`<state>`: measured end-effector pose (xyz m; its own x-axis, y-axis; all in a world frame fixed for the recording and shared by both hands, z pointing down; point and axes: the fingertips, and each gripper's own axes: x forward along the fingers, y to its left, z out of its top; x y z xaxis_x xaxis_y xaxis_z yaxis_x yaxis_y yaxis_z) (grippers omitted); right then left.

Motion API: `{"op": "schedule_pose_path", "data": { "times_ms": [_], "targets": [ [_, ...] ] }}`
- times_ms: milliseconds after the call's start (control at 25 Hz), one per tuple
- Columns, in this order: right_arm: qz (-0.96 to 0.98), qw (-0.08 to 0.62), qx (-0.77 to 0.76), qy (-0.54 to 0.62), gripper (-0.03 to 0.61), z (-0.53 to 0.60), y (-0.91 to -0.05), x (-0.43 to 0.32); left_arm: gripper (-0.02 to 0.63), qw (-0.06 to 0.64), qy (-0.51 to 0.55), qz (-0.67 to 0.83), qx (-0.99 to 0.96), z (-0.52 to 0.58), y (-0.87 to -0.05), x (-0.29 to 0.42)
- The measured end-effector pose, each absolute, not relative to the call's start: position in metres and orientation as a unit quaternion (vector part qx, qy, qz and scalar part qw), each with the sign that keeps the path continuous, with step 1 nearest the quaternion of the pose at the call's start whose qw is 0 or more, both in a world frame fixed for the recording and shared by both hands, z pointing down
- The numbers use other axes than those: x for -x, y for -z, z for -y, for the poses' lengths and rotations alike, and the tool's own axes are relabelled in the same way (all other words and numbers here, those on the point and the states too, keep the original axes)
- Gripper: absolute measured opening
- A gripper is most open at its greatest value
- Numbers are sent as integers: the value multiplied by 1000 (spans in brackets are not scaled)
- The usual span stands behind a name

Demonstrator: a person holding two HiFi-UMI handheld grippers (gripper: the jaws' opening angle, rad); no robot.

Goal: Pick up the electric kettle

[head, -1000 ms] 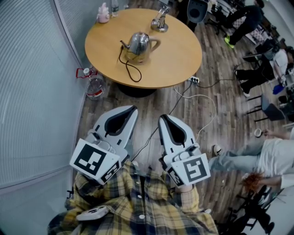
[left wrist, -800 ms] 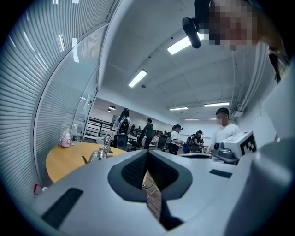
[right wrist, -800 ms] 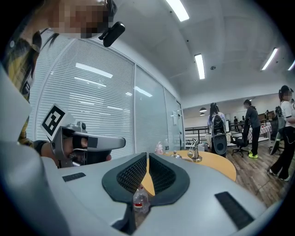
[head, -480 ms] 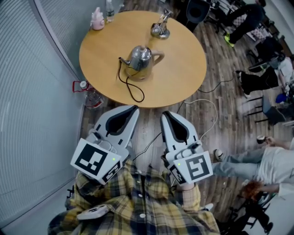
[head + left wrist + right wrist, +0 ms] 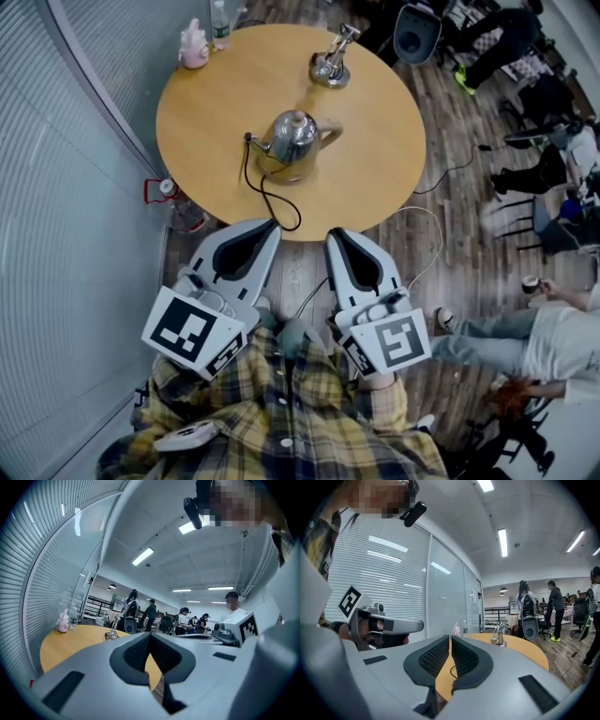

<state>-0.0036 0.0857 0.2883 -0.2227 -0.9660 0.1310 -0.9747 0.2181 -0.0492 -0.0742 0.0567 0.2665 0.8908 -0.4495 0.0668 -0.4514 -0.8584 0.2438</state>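
Note:
The shiny metal electric kettle (image 5: 295, 139) stands near the middle of the round wooden table (image 5: 375, 178), spout to the left and handle to the right. Its black cord (image 5: 267, 192) loops toward the near rim. Both grippers are held side by side just short of that rim, pointing at the table. My left gripper (image 5: 270, 224) is shut with nothing in it, and so is my right gripper (image 5: 335, 234). In the left gripper view the shut left gripper (image 5: 150, 635) hides the kettle. The right gripper (image 5: 450, 639) also has its tips together over the tabletop (image 5: 529, 651).
A metal stand (image 5: 330, 64) sits at the table's far side, with a pink bottle (image 5: 193, 47) and a clear bottle (image 5: 218, 23) at the far left rim. A water jug (image 5: 178, 208) stands on the floor by the blinds. People, chairs and cables are on the right.
Both grippers have advanced toward the table together. The table and kettle now lie nearer to the fingertips. The jaws stay shut.

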Motion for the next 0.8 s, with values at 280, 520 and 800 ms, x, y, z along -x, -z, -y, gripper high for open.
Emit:
{"op": "schedule_pose_path", "data": {
  "times_ms": [280,520,800],
  "targets": [
    [772,37,-632,-59,40,-68,-287,-6,3,131,-7,224,-966,-41,-270,67],
    [766,37,-638,-62,40,-51,-291,-28,3,133,-12,223,-966,-24,-274,49],
    [774,42,-629,-62,40,-18,-293,-63,3,132,-9,239,-962,8,-273,15]
  ]
}}
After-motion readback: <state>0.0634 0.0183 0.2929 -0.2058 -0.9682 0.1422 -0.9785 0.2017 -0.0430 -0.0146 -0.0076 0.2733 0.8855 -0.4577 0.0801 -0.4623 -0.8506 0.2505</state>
